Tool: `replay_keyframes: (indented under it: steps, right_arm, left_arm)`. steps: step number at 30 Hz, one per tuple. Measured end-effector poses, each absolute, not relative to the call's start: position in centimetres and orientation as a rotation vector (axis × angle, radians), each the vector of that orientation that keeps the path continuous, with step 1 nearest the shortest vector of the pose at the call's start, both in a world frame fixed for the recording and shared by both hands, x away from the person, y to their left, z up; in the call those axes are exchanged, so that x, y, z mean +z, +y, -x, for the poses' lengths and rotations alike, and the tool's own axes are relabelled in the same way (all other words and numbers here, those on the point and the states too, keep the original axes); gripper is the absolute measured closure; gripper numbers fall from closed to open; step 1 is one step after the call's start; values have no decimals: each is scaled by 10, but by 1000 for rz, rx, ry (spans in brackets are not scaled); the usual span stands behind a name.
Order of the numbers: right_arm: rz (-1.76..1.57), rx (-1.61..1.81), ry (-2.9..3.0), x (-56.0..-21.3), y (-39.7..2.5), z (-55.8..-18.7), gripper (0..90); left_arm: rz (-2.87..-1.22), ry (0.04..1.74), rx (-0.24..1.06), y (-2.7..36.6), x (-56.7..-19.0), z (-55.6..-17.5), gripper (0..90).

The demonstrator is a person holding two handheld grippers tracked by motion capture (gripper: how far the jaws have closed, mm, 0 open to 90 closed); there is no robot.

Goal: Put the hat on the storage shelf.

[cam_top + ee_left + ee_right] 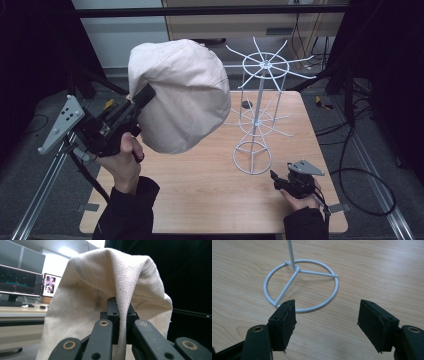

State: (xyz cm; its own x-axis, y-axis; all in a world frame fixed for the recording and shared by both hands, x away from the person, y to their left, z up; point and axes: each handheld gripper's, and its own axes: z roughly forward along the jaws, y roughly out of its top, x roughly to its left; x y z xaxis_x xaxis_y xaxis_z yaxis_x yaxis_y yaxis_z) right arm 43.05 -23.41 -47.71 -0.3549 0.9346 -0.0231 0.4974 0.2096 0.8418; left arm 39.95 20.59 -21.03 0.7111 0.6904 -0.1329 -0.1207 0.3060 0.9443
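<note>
Above the table, left gripper [119, 308] pinches cap [181, 95].

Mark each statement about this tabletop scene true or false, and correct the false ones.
1. The left gripper is shut on the cream hat. True.
2. The hat hangs on the white wire rack. False: it is held up in the air, to the rack's left.
3. The right gripper is open. True.
4. The right gripper clamps the rack's round base. False: it sits low near the wooden table, short of the base, holding nothing.
5. The rack stands upright. True.
</note>
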Motion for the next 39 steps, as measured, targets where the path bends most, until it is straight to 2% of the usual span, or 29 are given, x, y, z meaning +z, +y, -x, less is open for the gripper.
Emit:
replay_keyframes:
  steps: [24, 39]
  right_arm:
    - [-1321, 1046, 1946, -478, -234, -431, 306]
    - [-1321, 1052, 1951, -478, -234, -431, 306]
  left_arm:
    - [-1179, 530, 512, 161, -201, -408, 879]
    - [-1246, 553, 476, 143, -221, -432, 879]
